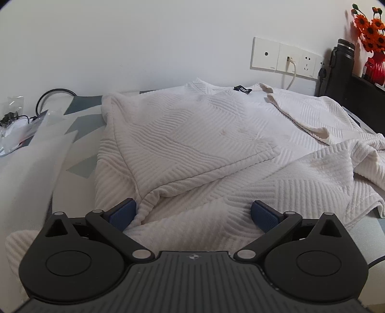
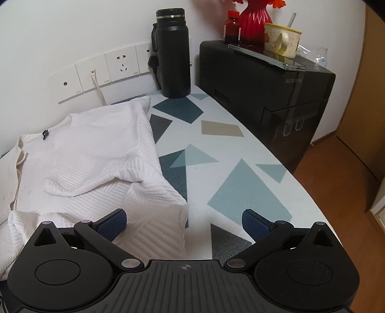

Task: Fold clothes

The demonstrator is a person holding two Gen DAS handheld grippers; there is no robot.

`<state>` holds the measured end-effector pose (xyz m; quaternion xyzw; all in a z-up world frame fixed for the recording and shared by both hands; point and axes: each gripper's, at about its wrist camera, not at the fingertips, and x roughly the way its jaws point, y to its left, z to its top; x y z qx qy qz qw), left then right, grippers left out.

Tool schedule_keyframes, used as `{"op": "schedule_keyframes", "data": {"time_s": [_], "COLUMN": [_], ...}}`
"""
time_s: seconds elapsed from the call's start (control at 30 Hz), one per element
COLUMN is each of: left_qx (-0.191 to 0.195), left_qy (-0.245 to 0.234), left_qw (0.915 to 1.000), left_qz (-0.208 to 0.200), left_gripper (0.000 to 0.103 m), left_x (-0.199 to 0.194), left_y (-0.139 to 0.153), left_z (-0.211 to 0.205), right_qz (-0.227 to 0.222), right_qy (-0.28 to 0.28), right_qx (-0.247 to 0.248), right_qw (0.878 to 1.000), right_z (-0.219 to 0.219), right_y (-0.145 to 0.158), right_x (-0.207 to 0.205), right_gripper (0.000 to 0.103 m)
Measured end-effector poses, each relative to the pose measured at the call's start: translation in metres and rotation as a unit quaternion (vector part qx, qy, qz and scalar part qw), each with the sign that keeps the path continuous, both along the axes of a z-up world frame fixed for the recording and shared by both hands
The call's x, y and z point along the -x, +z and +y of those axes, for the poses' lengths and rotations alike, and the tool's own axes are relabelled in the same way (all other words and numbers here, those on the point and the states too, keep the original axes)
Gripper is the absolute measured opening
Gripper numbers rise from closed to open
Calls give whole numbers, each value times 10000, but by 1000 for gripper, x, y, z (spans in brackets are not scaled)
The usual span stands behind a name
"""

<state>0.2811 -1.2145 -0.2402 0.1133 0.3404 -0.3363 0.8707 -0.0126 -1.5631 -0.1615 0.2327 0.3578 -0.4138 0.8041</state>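
Note:
A white ribbed top (image 1: 192,134) lies spread on the patterned table (image 2: 216,149), its collar and black label (image 1: 242,89) toward the wall. One sleeve is folded across its front in the left wrist view. My left gripper (image 1: 192,214) hovers open over the near part of the garment, and its left pad (image 1: 122,214) touches a fabric ridge. In the right wrist view the same top (image 2: 101,154) fills the left side. My right gripper (image 2: 184,222) stands open over the top's right hem corner, with the left pad (image 2: 113,222) above cloth and the right pad above bare table.
A black flask (image 2: 172,53) stands by the wall sockets (image 2: 101,72). A black box (image 2: 264,91) at the table's far right carries a red vase (image 2: 255,21), a mug and a small bottle. Plastic bags and a cable (image 1: 21,120) lie at the left. Wooden floor (image 2: 336,183) lies beyond the right edge.

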Motion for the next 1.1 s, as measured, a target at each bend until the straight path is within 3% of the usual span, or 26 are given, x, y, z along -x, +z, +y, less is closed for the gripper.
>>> {"op": "schedule_keyframes", "data": {"time_s": [0.57,1.1], "left_qx": [-263,-85], "left_qy": [888,375], "left_qw": [9956,9992], "left_qz": [112,49], "left_gripper": [103,103], "left_x": [-2,-11], "left_y": [1,-3], "left_z": [-24,-15], "right_qz": [-21,36], "right_qy": [-79,-66], "right_qx": [-235,-334], "right_qw": [9997,9994], "right_z": [-14,-18], "right_y": [-11,-16], "right_x": [-3,-10], "right_gripper": [102,102]}}
